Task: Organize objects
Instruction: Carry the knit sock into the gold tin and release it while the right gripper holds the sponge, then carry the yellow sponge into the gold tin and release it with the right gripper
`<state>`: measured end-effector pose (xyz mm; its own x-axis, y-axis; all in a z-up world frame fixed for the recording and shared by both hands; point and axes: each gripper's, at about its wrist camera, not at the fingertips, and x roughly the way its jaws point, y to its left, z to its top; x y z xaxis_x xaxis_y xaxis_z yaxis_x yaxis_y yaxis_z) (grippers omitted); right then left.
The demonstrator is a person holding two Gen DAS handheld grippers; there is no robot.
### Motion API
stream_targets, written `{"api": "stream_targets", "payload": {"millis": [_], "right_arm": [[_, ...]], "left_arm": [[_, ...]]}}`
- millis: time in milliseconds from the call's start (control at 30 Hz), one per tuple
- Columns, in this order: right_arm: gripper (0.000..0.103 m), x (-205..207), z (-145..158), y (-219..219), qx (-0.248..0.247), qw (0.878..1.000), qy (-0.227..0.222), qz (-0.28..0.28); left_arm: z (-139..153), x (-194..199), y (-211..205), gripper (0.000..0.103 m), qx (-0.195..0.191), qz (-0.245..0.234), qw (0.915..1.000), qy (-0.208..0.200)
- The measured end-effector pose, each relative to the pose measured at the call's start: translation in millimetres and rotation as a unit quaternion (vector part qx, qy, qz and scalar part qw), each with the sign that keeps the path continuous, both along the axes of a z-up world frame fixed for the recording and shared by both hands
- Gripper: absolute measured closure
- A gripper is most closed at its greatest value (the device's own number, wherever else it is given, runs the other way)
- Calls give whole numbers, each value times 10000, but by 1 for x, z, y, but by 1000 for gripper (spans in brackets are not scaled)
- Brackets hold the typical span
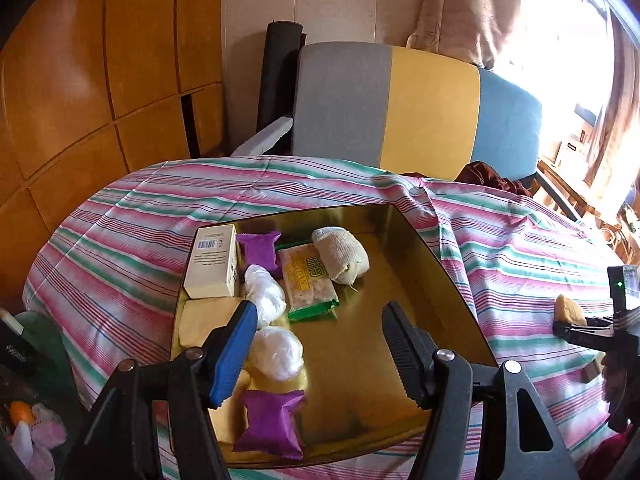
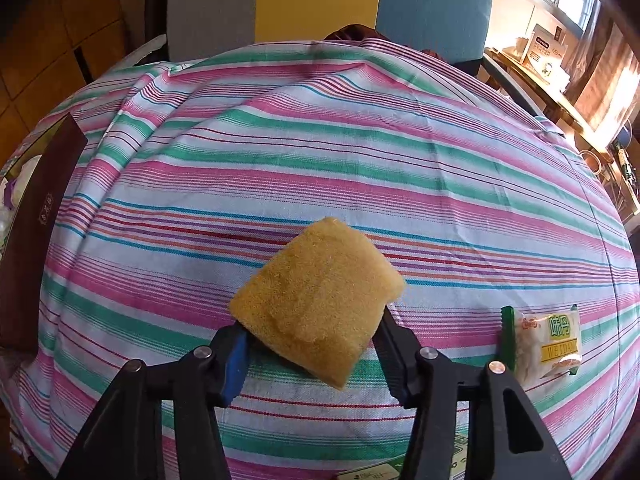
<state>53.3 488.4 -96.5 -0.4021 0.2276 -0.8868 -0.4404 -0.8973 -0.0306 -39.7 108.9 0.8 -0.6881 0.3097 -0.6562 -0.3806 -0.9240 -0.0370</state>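
Note:
A gold tray (image 1: 432,248) lies on the striped tablecloth (image 1: 132,216). In it are a cream box (image 1: 212,260), two purple packets (image 1: 261,251) (image 1: 272,424), two white wrapped balls (image 1: 265,294) (image 1: 278,350), a green cracker packet (image 1: 308,284) and a rolled beige sock (image 1: 342,256). My left gripper (image 1: 320,328) hangs open and empty over the tray. My right gripper (image 2: 312,332) is shut on a yellow sponge (image 2: 316,300) and holds it above the cloth; the gripper also shows in the left wrist view (image 1: 576,324). A second cracker packet (image 2: 548,344) lies on the cloth to the right.
A chair (image 1: 400,104) with grey, yellow and blue panels stands behind the table. The tray's dark outer wall (image 2: 36,240) is at the left in the right wrist view. A wooden cabinet (image 1: 80,80) stands at left, shelves with boxes (image 2: 548,52) at right.

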Motion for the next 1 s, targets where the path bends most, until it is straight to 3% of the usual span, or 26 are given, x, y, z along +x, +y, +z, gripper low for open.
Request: {"api": "stream_targets", "payload": {"millis": [267,600,800,1000], "right_arm": [[48,-9,43,-42,-211,9975,582,329],[48,-59,99,-167,-442,9754,1198,1796],[47,-97,86,-247,-598,9557,775,2776],[44,-140,36,-299,-565,9468,-99,3167]], "left_arm": [[-5,6,-22,34,26,119,9999,-19],[-13,7,-49,34,164,306,9993,-129],[-19,1,-81,34,308,665,9971,-221],[-28,-4,-119,34,379,1128,9922,-362]]}}
